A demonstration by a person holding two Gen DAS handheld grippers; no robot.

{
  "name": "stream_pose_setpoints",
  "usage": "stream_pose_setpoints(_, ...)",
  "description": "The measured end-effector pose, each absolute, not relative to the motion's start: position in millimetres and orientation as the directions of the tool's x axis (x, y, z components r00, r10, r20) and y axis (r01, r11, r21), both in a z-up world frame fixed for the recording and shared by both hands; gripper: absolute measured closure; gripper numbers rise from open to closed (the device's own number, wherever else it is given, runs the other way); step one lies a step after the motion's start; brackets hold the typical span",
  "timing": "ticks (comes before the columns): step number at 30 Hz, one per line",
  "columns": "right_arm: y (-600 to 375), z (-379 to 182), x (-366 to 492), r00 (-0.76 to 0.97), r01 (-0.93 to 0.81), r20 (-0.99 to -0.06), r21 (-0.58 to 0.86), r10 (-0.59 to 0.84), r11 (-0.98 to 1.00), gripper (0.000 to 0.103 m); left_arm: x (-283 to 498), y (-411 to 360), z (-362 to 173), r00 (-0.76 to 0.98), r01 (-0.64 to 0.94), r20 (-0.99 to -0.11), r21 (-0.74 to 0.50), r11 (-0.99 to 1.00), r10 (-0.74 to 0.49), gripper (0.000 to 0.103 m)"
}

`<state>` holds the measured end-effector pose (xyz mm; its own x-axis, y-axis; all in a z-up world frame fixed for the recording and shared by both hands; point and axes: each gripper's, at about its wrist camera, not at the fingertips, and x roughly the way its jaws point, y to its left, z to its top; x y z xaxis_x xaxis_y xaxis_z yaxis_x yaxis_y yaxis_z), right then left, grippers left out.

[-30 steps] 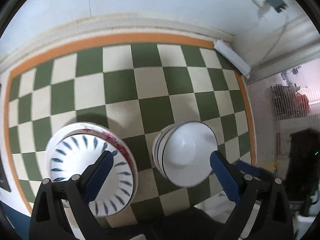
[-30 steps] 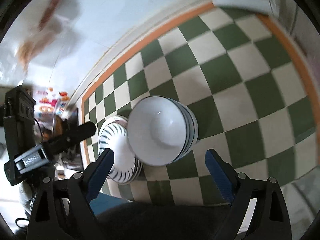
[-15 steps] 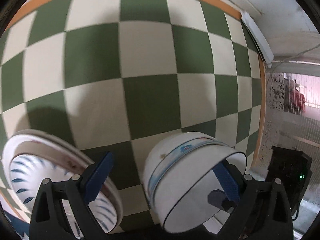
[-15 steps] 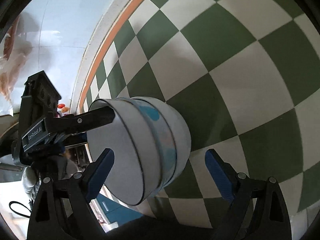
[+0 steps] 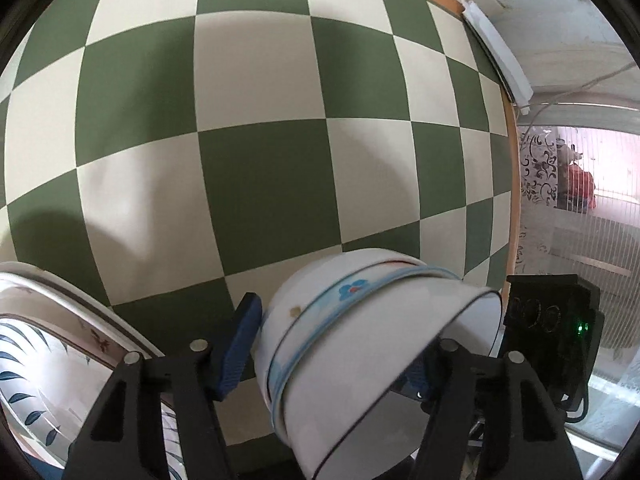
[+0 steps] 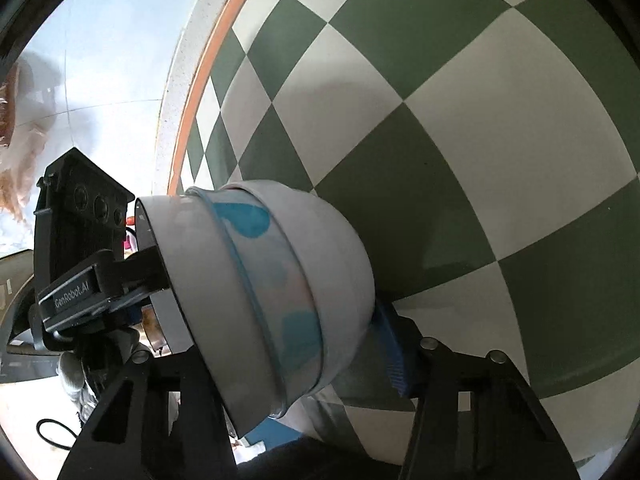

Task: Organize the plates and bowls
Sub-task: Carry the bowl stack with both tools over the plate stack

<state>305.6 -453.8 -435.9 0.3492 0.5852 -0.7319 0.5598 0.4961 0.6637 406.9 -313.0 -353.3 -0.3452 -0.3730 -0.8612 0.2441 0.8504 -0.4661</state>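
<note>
A stack of nested white bowls point(image 5: 352, 344), one with a blue rim and blue flowers, sits on the green and cream checked tablecloth point(image 5: 256, 184). My left gripper point(image 5: 332, 336) straddles its near wall. The left pad point(image 5: 240, 344) lies against the outside and the other finger reaches inside; its jaws are closing on the wall. In the right wrist view the bowl stack point(image 6: 280, 280) fills the space between my right gripper's point(image 6: 280, 320) closing jaws. Its right pad point(image 6: 390, 344) touches the lowest bowl and its left finger is hidden. A stack of plates point(image 5: 60, 340) with blue leaves lies at the lower left.
A white power strip point(image 5: 496, 52) with a cable lies on the cloth's orange border point(image 5: 510, 184) at the far right. The right gripper's black body point(image 5: 552, 320) stands just beyond the bowls. The left gripper's body point(image 6: 80, 280) shows by the pale wall point(image 6: 112, 40).
Both grippers have come down from above the table to the bowl stack. Their jaws, wide before, have narrowed onto the stack from opposite sides.
</note>
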Motion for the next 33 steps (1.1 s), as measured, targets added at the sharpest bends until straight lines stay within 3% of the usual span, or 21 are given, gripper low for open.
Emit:
stream_pose_setpoints(15,-460,-416,317,0.371,0.52,-0.768,0.637,0.522,0.569,0.05,401,-311,-339,-0.276,0.282,-0.887,-0.443,0.851,-0.371,0.044)
stream_pose_setpoints(33,-441,-358,339,0.393,0.4,-0.763,0.645,0.514,0.651,0.051,413,-270,-277,-0.144,0.278,-0.888,-0.46,0.843,-0.437,0.044)
